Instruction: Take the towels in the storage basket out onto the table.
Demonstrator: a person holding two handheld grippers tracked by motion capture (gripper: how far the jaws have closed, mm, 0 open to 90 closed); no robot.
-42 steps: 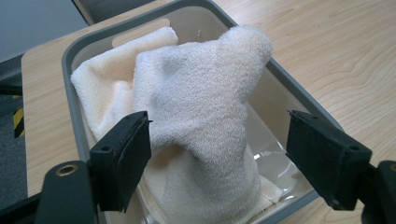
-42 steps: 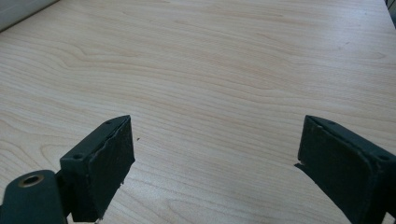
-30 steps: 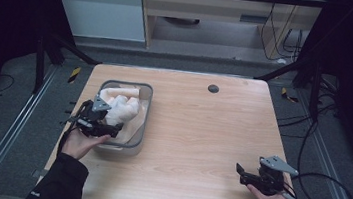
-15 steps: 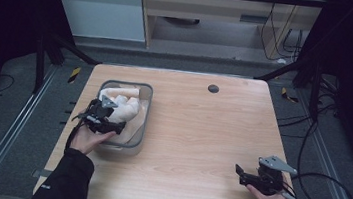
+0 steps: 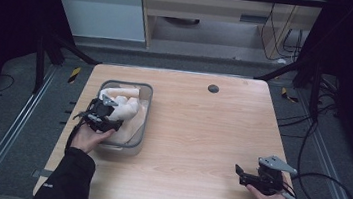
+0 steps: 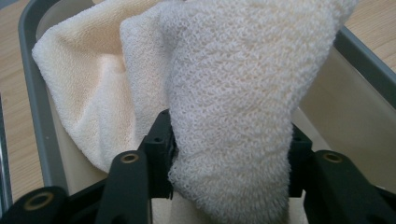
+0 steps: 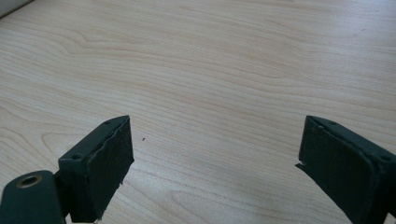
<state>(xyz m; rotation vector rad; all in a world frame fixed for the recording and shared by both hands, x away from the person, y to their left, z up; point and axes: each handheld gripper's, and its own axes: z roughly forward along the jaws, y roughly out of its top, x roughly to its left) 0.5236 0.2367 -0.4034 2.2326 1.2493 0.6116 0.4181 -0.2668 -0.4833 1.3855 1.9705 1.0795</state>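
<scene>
A cream terry towel (image 5: 125, 108) lies bunched in a grey bin (image 5: 144, 121) on the left part of the wooden table. My left gripper (image 5: 112, 117) reaches into the bin and is shut on a thick fold of the towel (image 6: 229, 121), which stands up between the jaws and hides the bin floor. My right gripper (image 5: 240, 171) rests low at the table's front right, open, with bare wood (image 7: 210, 93) between its fingers (image 7: 100, 163).
The grey bin wall (image 6: 30, 93) runs along the left and far right of the towel in the left gripper view. A small dark round hole (image 5: 213, 88) sits near the table's far edge. Cables trail off the table's right side.
My left gripper has moved forward and right, deeper into the bin, and now holds the towel. The right gripper has stayed put.
</scene>
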